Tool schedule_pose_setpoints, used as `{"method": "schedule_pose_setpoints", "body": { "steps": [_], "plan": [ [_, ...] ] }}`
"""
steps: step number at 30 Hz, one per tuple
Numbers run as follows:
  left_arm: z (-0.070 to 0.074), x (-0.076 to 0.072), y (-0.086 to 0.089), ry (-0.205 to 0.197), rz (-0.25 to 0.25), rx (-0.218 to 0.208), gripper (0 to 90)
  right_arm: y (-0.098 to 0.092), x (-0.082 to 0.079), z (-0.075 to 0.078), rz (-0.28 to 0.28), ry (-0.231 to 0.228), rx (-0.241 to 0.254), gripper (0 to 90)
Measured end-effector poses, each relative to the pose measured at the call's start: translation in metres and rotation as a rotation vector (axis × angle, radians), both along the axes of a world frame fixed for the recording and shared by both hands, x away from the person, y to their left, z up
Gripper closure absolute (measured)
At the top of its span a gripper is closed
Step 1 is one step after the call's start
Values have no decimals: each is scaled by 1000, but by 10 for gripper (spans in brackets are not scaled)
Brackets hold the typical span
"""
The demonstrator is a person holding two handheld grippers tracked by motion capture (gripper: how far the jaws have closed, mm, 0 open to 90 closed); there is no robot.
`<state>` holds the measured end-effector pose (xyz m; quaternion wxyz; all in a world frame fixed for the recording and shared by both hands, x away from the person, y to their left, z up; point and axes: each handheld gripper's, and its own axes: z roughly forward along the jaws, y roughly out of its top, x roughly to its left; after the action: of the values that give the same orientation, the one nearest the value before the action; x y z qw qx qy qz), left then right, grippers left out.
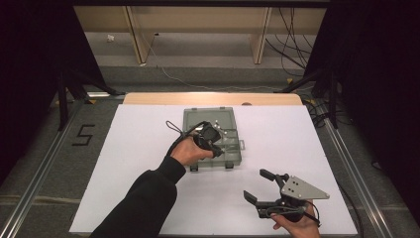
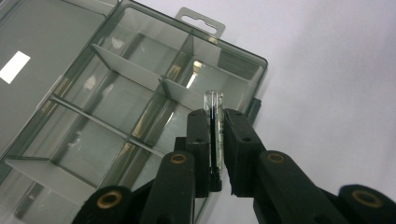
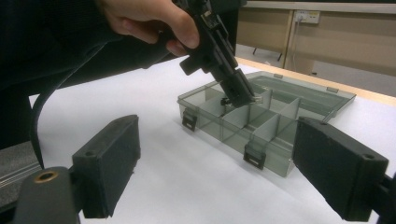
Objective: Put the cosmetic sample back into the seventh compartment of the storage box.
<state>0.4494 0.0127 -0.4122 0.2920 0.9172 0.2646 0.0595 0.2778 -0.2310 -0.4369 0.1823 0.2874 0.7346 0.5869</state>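
An open smoky-clear compartment box (image 1: 233, 161) lies mid-table, its lid (image 1: 208, 118) folded flat on the far side. My left gripper (image 1: 217, 151) hangs tilted over the box's near right compartments. In the left gripper view its jaws (image 2: 215, 116) are shut on a small clear tube (image 2: 214, 100) with a dark core, whose tip sticks out above the pads over the dividers (image 2: 126, 70). The right gripper view shows that gripper (image 3: 243, 95) just above the box (image 3: 261, 135). My right gripper (image 1: 257, 184) rests near the front right, open, with nothing between its pads (image 3: 109, 163).
A white board (image 1: 138, 148) covers the table, with a wooden edge (image 1: 213, 98) at the back. Beyond it are dark stand legs (image 1: 74, 84), cables (image 1: 292, 44) and a floor mark "5" (image 1: 83, 135). A person's sleeve (image 1: 143, 203) crosses the front left.
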Motion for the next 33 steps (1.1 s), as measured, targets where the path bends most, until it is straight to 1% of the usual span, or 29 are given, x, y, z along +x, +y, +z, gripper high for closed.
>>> {"method": "schedule_pose_setpoints", "body": {
  "steps": [1,3,8,9,14,15,16,17,22,23,25,26,28,30,31,33],
  "plan": [
    [-2,2,-1,15,17,-7,804,0,0,0,1,-1,0,164],
    [-4,5,-1,23,26,-11,804,0,0,0,1,-1,0,164],
    [-5,9,-1,25,39,-8,804,0,0,0,1,-1,0,164],
    [-6,11,-1,29,50,-5,804,0,0,0,1,-1,0,164],
    [-9,14,-1,32,67,-4,804,0,0,0,1,-1,0,163],
    [-11,15,-1,35,77,-4,804,0,0,0,1,0,-1,163],
    [-11,16,-1,38,79,-2,804,-1,0,1,2,7,-23,163],
    [-12,16,-1,38,79,-3,804,0,0,0,1,-1,0,163],
    [-12,17,-2,42,84,-5,803,0,0,0,1,1,0,163],
    [-12,17,-2,46,84,-9,804,-1,0,1,3,7,-23,163],
    [-13,18,-3,50,86,-9,803,-1,0,1,3,7,-23,163],
    [-14,19,-3,50,92,-5,802,0,0,0,3,0,-2,163],
    [-15,20,-2,52,98,-12,793,0,0,0,2,-1,4,163],
    [-14,21,-2,53,98,-15,749,0,0,0,3,0,3,163],
    [-14,20,-2,60,100,-30,727,0,0,0,3,0,0,163],
    [-12,20,-1,53,93,-34,703,0,0,0,2,-1,2,163]
  ]
}}
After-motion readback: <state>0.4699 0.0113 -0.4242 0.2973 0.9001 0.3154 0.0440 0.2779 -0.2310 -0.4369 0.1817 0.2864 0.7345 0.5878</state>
